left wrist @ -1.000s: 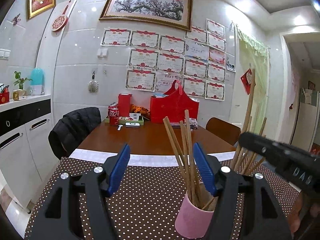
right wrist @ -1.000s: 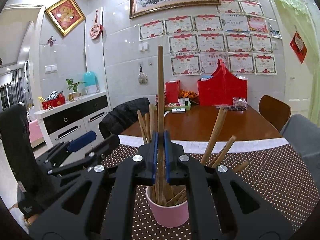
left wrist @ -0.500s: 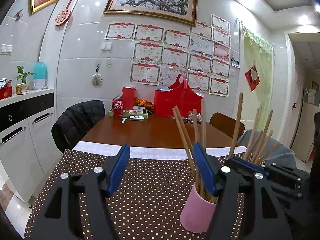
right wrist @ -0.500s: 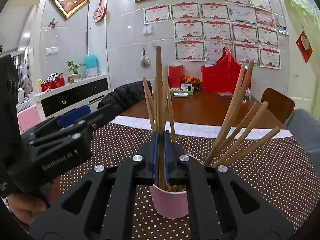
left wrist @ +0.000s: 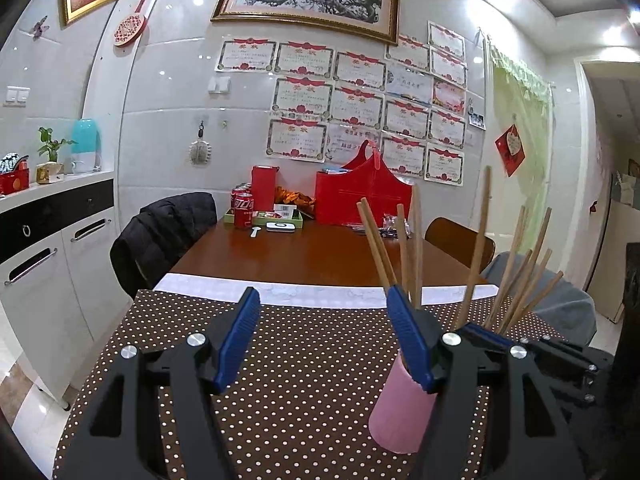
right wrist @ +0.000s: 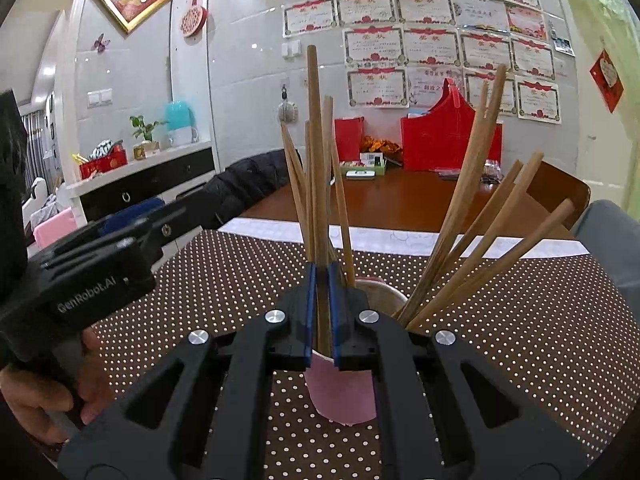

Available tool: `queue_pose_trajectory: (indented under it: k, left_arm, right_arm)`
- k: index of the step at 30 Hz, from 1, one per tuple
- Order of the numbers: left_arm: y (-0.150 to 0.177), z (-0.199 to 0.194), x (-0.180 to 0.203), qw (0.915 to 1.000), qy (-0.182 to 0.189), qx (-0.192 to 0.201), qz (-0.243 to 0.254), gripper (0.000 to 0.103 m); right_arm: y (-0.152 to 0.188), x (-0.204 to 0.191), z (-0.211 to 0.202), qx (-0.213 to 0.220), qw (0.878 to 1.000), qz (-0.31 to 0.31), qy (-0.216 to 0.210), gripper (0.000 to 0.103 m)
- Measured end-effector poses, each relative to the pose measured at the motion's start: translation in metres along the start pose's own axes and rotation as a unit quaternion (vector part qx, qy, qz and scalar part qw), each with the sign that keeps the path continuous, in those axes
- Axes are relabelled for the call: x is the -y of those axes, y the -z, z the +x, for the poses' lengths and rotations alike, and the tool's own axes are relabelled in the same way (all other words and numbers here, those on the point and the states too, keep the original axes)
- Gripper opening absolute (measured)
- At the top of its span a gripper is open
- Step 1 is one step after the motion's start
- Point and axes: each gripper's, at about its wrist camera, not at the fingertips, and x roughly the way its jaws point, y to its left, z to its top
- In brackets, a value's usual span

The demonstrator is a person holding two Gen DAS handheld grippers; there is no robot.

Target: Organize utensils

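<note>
- The right gripper (right wrist: pixel 321 312) has its blue fingers (right wrist: pixel 309 312) pressed together on a single wooden chopstick (right wrist: pixel 316 168), which stands nearly upright with its lower end inside the pink cup (right wrist: pixel 344 400).
- The pink cup stands on the brown polka-dot cloth (right wrist: pixel 520 320) that covers the near end of the counter (right wrist: pixel 400 200); it sits just beyond and partly under the right gripper's fingers.
- More chopsticks stand in the cup in two groups: an upright cluster (right wrist: pixel 336 184) around the pinched one, and a fan of chopsticks (right wrist: pixel 480 220) leaning out to the right.
- The left gripper (left wrist: pixel 324 340) has its fingers (left wrist: pixel 240 336) spread wide with nothing between them; only the dotted cloth shows in the gap.
- In the left wrist view the pink cup (left wrist: pixel 396 412) lies just behind the right-hand finger of the left gripper, outside its gap, whether touching I cannot tell.
- In the right wrist view the left gripper's black body (right wrist: pixel 92 280) sits to the left of the cup, with a person's hand (right wrist: pixel 44 396) wrapped around its handle.
- At the far end of the counter stand a red bag (left wrist: pixel 362 196), a red drink can (left wrist: pixel 243 209) and a green tray (left wrist: pixel 264 216).
- A dark jacket (left wrist: pixel 160 236) hangs over a chair on the left side of the counter.
</note>
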Motion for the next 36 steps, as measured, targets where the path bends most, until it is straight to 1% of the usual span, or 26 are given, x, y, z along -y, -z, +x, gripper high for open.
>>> queue_pose_trajectory:
  k: [8, 20, 22, 23, 24, 25, 27, 29, 30, 31, 32, 33, 36]
  left_arm:
    - [-0.002, -0.016, -0.004, 1.0, -0.006, 0.003, -0.003, 0.067]
    - [-0.007, -0.06, 0.009, 0.9998, -0.003, 0.02, 0.006, 0.069]
    - [-0.006, -0.071, 0.014, 0.9996, -0.007, 0.025, 0.012, 0.071]
    - [-0.006, -0.077, 0.017, 0.9994, -0.009, 0.028, 0.015, 0.074]
    - [-0.005, -0.082, 0.019, 0.9993, -0.009, 0.032, 0.019, 0.075]
    - [-0.005, -0.09, 0.023, 0.999, -0.01, 0.036, 0.025, 0.076]
    - [-0.004, -0.1, 0.029, 0.9983, -0.015, 0.042, 0.037, 0.082]
    - [-0.003, -0.113, 0.038, 0.9974, -0.02, 0.046, 0.051, 0.084]
    - [-0.004, -0.117, 0.04, 0.9972, -0.019, 0.047, 0.055, 0.084]
    - [-0.003, -0.125, 0.044, 0.9968, -0.022, 0.051, 0.057, 0.084]
    - [-0.002, -0.13, 0.046, 0.9965, -0.025, 0.057, 0.056, 0.084]
    - [-0.001, -0.137, 0.048, 0.9958, -0.027, 0.067, 0.056, 0.085]
    - [0.002, -0.157, 0.057, 0.992, -0.025, 0.104, 0.067, 0.088]
  right_arm:
    - [-0.008, -0.003, -0.023, 0.022, 1.0, 0.005, 0.004, 0.007]
    - [-0.015, -0.008, -0.082, 0.059, 0.998, 0.017, 0.029, 0.008]
    - [-0.014, -0.008, -0.095, 0.066, 0.997, 0.022, 0.035, 0.014]
    - [-0.014, -0.008, -0.102, 0.069, 0.996, 0.022, 0.041, 0.03]
    - [-0.013, -0.008, -0.109, 0.076, 0.996, 0.022, 0.048, 0.065]
    - [-0.011, -0.01, -0.116, 0.083, 0.995, 0.021, 0.052, 0.076]
    - [-0.009, -0.013, -0.133, 0.107, 0.992, 0.012, 0.067, 0.077]
    - [-0.008, -0.017, -0.145, 0.115, 0.99, 0.005, 0.085, 0.077]
    - [-0.008, -0.017, -0.153, 0.119, 0.989, 0.008, 0.088, 0.079]
    - [-0.007, -0.017, -0.16, 0.123, 0.989, 0.012, 0.087, 0.083]
    - [-0.007, -0.018, -0.167, 0.129, 0.987, 0.015, 0.091, 0.091]
    - [-0.005, -0.019, -0.173, 0.136, 0.986, 0.015, 0.094, 0.094]
    - [-0.002, -0.024, -0.19, 0.154, 0.982, 0.005, 0.112, 0.095]
